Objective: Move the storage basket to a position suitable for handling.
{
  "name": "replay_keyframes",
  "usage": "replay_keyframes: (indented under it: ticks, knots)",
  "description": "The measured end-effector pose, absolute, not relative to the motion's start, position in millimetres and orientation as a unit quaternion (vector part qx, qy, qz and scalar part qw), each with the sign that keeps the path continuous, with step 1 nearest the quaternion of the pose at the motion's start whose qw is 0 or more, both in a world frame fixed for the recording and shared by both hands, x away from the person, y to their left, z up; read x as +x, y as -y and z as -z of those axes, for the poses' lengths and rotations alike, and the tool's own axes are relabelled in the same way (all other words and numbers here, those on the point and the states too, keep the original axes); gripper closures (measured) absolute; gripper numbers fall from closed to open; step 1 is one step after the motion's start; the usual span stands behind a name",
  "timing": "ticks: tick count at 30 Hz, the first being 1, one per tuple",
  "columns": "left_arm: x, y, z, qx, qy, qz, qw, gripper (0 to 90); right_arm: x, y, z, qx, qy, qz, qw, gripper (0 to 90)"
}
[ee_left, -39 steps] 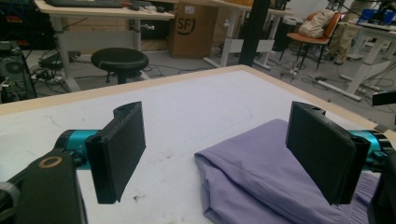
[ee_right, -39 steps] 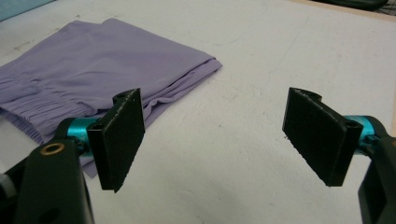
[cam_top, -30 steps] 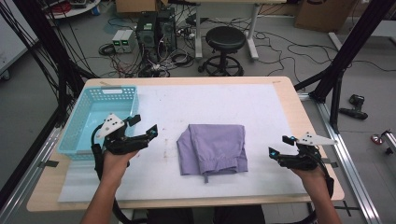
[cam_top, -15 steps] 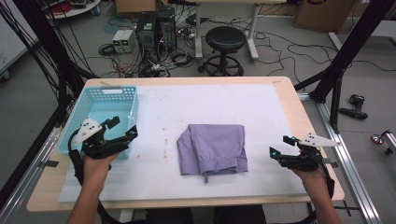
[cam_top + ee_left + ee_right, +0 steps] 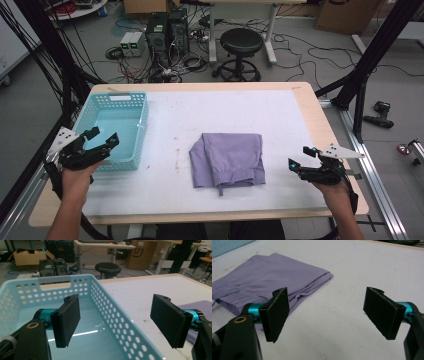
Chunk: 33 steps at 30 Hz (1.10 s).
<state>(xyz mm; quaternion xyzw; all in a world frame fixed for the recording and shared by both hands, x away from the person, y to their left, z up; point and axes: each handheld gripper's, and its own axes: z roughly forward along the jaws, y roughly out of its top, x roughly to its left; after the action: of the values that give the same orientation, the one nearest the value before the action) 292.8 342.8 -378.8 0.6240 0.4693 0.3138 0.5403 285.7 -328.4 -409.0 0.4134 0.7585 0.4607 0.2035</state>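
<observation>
So there's a wooden table (image 5: 320, 125) with a big white mat (image 5: 210, 120) covering most of its top, and pretty much in the middle of that mat lies a purple cloth (image 5: 230, 159). It's a soft lilac garment, folded into a rough square with a few creases, and one end has a gathered, elastic-looking band with a short cord poking out at the near edge. From the right gripper view you can see the folded layers stacked at its edge, lying flat on the mat (image 5: 352, 322).

Over on the left side of the mat sits a light blue plastic basket (image 5: 131, 100), with holes all round its walls and nothing in it as far as I can see.

The left gripper (image 5: 102, 142) hangs right at the near wall of the basket, one jaw over the inside and the other over the mat. Its jaws are wide apart with nothing between them, though they've just been closing a touch.

The right gripper (image 5: 301, 157) sits near the right edge of the mat, apart from the cloth, jaws spread wide and holding nothing.
</observation>
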Motion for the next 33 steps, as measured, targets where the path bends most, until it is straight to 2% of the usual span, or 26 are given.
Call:
replay_keyframes:
  ticks: [9,19,29,33]
  knots:
    - [292,-377,387,0.61,-0.491,-0.334,0.525,25.6,286,324,410,0.414,-0.758,-0.462,0.203,21.1]
    - [292,-417,400,0.582,-0.544,-0.345,0.496,28.4,286,320,408,0.411,-0.762,-0.452,0.212,21.0]
    - [300,-428,410,0.565,-0.579,-0.343,0.476,33.4,285,314,406,0.407,-0.765,-0.45,0.217,21.0]
    - [307,-426,412,0.573,-0.585,-0.34,0.461,34.3,285,312,406,0.404,-0.768,-0.447,0.215,21.1]
